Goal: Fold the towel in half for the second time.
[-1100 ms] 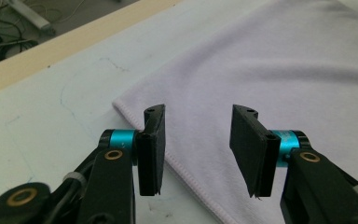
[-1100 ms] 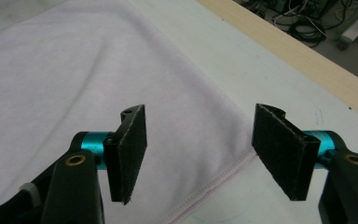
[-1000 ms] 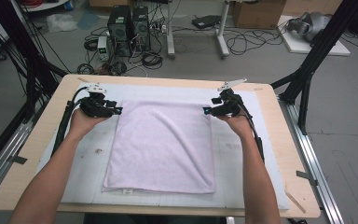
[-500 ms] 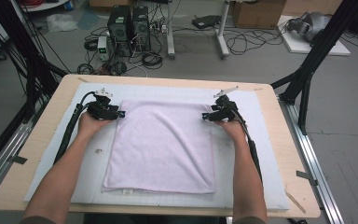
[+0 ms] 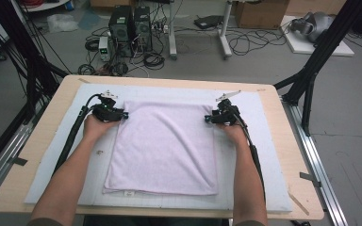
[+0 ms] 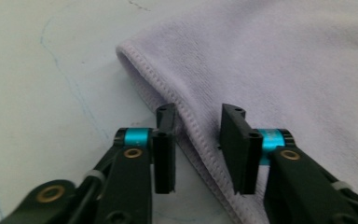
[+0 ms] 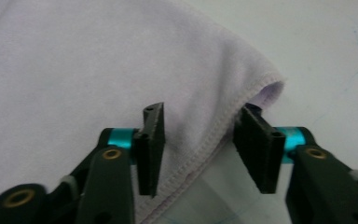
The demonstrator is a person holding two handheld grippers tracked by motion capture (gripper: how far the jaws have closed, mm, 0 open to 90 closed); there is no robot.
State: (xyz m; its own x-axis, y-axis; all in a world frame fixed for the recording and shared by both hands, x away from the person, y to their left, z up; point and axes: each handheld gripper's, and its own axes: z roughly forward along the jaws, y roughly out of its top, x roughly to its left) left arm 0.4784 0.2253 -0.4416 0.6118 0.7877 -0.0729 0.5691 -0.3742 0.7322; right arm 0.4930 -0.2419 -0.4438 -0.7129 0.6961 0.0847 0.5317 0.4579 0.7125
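Observation:
A pale lilac towel (image 5: 165,146) lies flat on a white mat (image 5: 259,155) on the wooden table (image 5: 287,155). My left gripper (image 5: 122,115) sits low at the towel's far left corner. In the left gripper view its jaws (image 6: 198,140) have just been closing and straddle the stitched hem (image 6: 191,126), with a gap still showing beside the cloth. My right gripper (image 5: 209,117) sits at the far right corner. Its jaws (image 7: 203,140) have also been closing, one on top of the towel (image 7: 74,70) and one by the curled corner (image 7: 268,88), not pressed together.
A small white label (image 5: 128,193) lies at the towel's near edge. Bare mat (image 6: 51,93) runs outward from each corner. Black frame posts (image 5: 311,70) stand at both sides, and computers and cables (image 5: 132,23) lie on the floor beyond the table.
Both hands have sunk onto the towel's far corners. Both pairs of jaws now stand narrower around the hem than before.

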